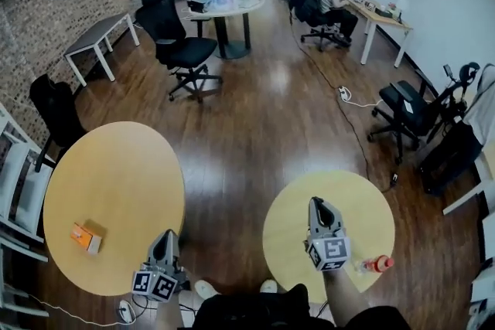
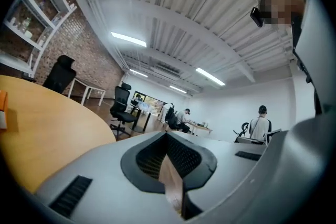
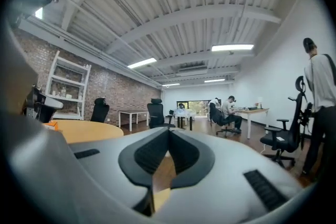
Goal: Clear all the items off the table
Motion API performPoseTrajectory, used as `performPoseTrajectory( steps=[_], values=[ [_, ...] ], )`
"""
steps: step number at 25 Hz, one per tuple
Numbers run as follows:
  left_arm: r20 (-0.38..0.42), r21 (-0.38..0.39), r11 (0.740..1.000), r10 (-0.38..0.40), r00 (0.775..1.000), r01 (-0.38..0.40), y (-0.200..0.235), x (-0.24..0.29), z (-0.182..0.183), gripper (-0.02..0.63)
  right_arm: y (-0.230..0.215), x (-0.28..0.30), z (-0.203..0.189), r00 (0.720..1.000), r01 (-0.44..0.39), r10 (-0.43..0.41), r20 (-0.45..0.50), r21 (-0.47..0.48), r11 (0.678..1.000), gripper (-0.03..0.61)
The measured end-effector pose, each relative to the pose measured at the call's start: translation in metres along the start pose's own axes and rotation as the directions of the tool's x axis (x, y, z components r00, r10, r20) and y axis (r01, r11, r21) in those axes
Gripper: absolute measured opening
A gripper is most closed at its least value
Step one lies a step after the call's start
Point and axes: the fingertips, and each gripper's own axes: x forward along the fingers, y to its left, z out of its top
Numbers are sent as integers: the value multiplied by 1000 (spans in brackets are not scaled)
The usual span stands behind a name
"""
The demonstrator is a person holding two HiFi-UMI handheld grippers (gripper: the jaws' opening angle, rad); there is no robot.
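While the left hand-held gripper (image 1: 164, 236) hangs closed, an orange box (image 1: 86, 237) lies leftward.

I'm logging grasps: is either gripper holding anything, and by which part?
Nothing is held. The left gripper and the right gripper both have their jaws together with nothing between them. The orange box and the bottle are in neither gripper.
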Motion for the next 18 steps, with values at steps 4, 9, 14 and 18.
performPoseTrajectory(
  steps=[4,9,14,18],
  values=[
    [51,-5,998,69,996,-69,52,-25,20,-9,56,25,20,996,-86,87,23,-63,994,3],
    [107,-5,999,52,993,-51,96,-38,52,-9,100,40,30,994,-110,113,11,-154,982,3],
    [148,47,993,96,984,-104,168,-69,91,-9,192,68,43,983,-173,181,38,-157,972,3],
    [217,51,971,219,951,-235,230,-133,128,-9,288,113,39,946,-315,323,26,-157,936,3]
  ],
)
